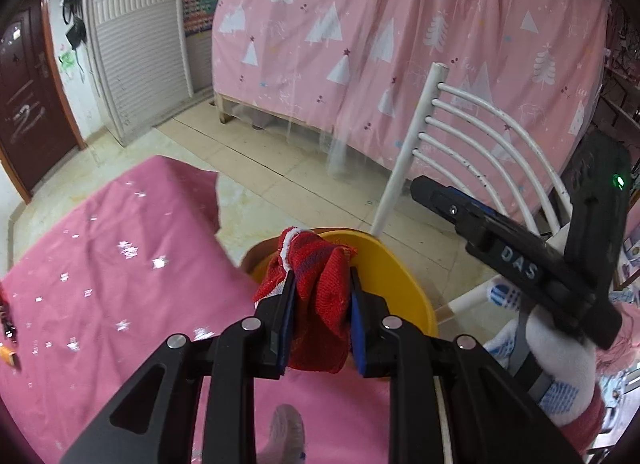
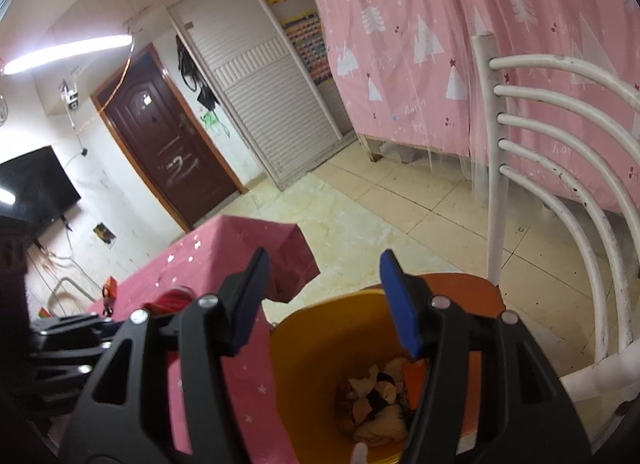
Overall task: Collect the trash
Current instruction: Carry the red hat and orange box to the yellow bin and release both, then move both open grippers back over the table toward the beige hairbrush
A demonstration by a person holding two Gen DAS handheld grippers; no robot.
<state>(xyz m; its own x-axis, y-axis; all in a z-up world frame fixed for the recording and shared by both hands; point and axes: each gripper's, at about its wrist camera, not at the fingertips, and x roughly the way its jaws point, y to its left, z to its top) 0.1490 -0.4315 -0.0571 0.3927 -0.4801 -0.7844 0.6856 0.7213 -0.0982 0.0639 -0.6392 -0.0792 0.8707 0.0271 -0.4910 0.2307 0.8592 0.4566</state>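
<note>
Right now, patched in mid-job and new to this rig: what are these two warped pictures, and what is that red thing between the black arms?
There is no robot: a person holds a two-finger clamp in each hand, each with a fisheye camera looking along its fingers. The left view shows the left gripper shut on a red knitted cloth, beside the yellow bin. The gloved right hand shows at its edge. The right view shows the right gripper open and empty above that bin, which holds crumpled scraps. A pink tablecloth covers the table; a white chair stands behind.
</note>
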